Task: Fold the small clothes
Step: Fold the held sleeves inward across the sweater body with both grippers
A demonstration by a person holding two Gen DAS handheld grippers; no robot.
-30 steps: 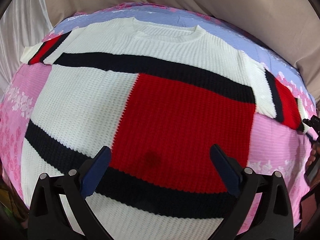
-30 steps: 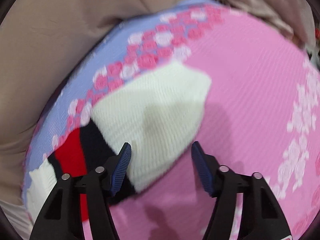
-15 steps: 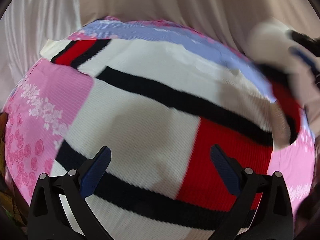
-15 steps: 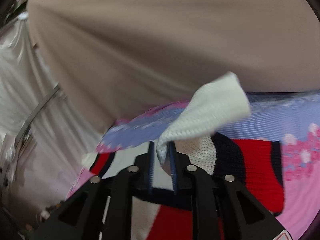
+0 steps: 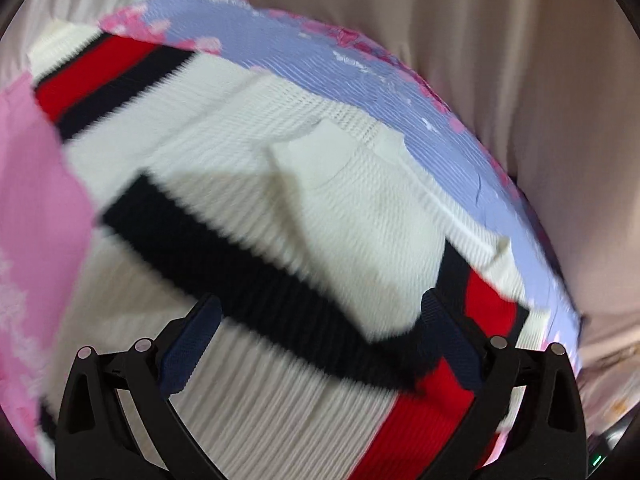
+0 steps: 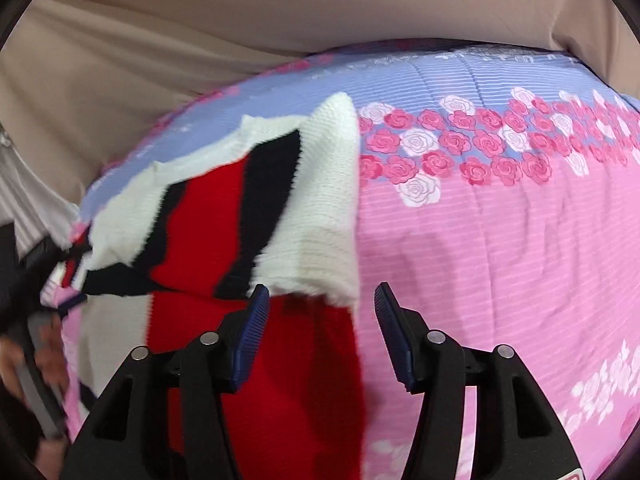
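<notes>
Right tongs [image 6: 318, 332], just been opening, hold nothing above the sweater [image 6: 256, 360]; left tongs [image 5: 320, 344] gape wide, empty.

Bright, even light; heavy motion blur, fisheye bulge, dark vignetted corners, soft shadows in both views.

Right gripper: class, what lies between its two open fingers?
In the right wrist view, the right gripper frames the sweater's folded-over sleeve edge, untouched, with pink bedsheet beside it.

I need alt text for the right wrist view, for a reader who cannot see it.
A white, red and navy knit sweater, one sleeve folded over its body, lies on a pink and lilac rose-print bedcover. The right claw is open just in front of the sleeve's edge, holding nothing.
</notes>
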